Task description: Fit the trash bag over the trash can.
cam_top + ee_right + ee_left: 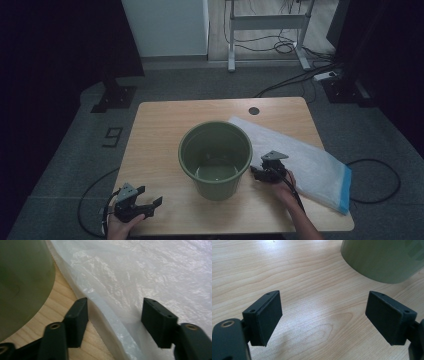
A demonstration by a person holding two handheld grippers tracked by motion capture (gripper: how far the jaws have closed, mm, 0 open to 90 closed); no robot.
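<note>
A green plastic bucket (215,188) stands upright and empty at the middle of the wooden table (160,130). A clear plastic bag (310,160) with a blue end lies flat to its right. My right gripper (257,173) is low between bucket and bag. In the right gripper view its jaws (115,315) stand apart astride the bag's near edge (150,272), pads not pressing it, the bucket wall (22,277) at the left. My left gripper (151,196) rests near the front left corner, open over bare wood (323,315), the bucket (384,260) ahead of it.
A dark round cable hole (254,110) sits near the table's far edge. The bag's blue end overhangs the table's right front corner. Cables (375,200) lie on the grey floor around the table, and a white desk frame (267,22) stands behind.
</note>
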